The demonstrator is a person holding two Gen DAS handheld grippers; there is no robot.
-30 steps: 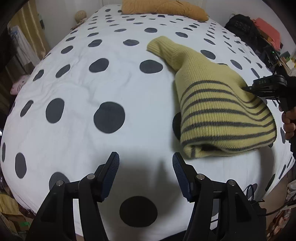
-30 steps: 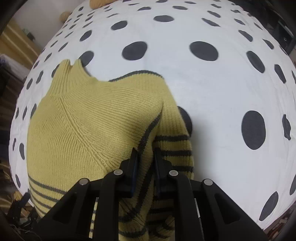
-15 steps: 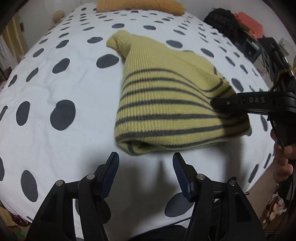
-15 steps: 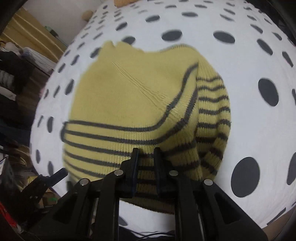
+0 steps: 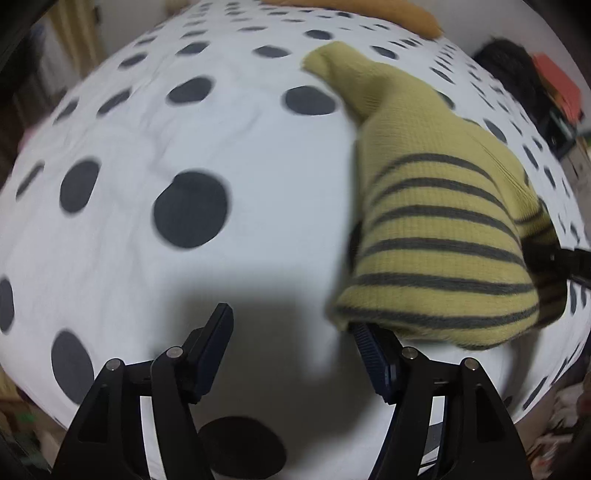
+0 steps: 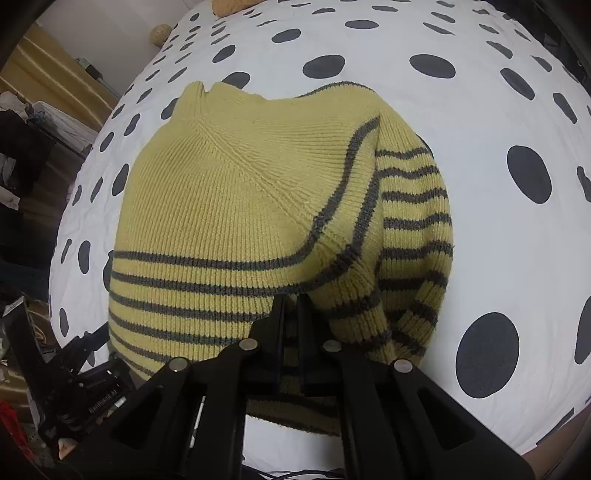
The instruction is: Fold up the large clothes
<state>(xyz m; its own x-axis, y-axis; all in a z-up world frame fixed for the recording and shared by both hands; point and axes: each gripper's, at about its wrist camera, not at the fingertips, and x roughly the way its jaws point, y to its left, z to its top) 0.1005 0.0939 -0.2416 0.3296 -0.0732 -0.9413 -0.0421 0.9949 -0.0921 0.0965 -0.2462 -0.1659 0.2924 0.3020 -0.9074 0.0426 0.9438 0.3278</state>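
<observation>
A yellow knit sweater (image 5: 436, 229) with grey stripes lies folded over on the white black-dotted bed sheet (image 5: 258, 147). In the left wrist view my left gripper (image 5: 291, 321) hangs low over the sheet, its jaws opening. Only bare sheet lies between them, and the right fingertip (image 5: 360, 332) sits under the sweater's near hem corner. My right gripper (image 6: 290, 301) is shut on a striped fold of the sweater (image 6: 240, 206) near its front edge. It also shows as a black clamp, the right gripper (image 5: 546, 254), at the sweater's right side. The left gripper (image 6: 85, 369) appears at lower left.
An orange cushion or garment (image 5: 406, 18) lies at the head of the bed. A black bag (image 5: 509, 62) and a red item (image 5: 554, 81) sit beyond the right side. Wooden furniture and clutter (image 6: 48, 74) line the other side. The bed's near edge is close below both grippers.
The right gripper has pulled the sweater's fold across, showing more striped fabric, and its fingers have narrowed onto it. The left gripper has sunk toward the sheet and now meets the hem corner.
</observation>
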